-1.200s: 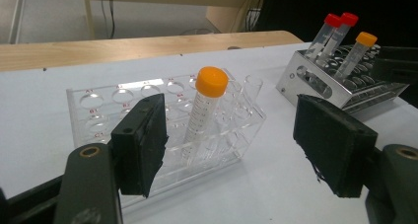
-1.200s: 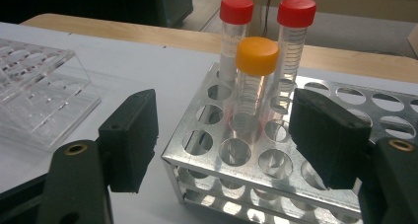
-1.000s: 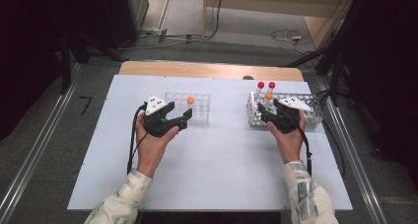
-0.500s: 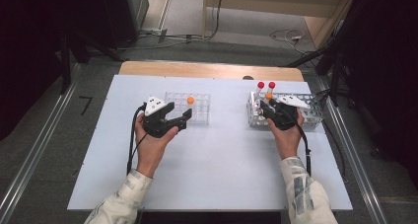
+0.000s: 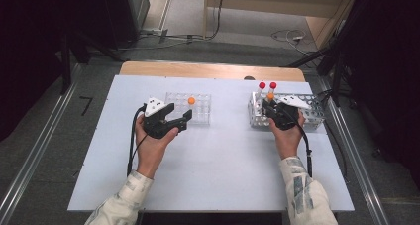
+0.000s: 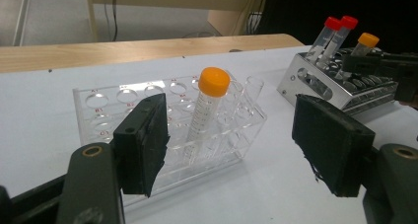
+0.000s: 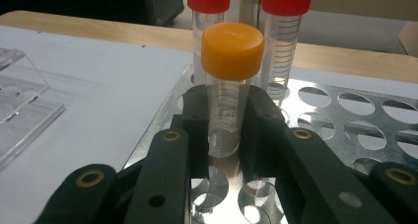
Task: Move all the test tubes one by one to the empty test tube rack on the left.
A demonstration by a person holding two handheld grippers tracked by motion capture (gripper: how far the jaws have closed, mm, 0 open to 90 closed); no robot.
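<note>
Two racks sit on the white table in the high view: a clear rack holding one orange-capped tube, and a metal rack at the right. The left gripper hangs beside the clear rack, while the right gripper reaches into the metal one.

In the left gripper view the black jaws stand spread with nothing between them, the clear rack's tube ahead of them.

In the right gripper view the jaws have just been closing and now pinch the orange-capped tube below its cap, its base still in a rack hole; two red-capped tubes stand just behind it. A tilted lift could jam the tube in its hole, drag the rack, or knock those neighbours.
</note>
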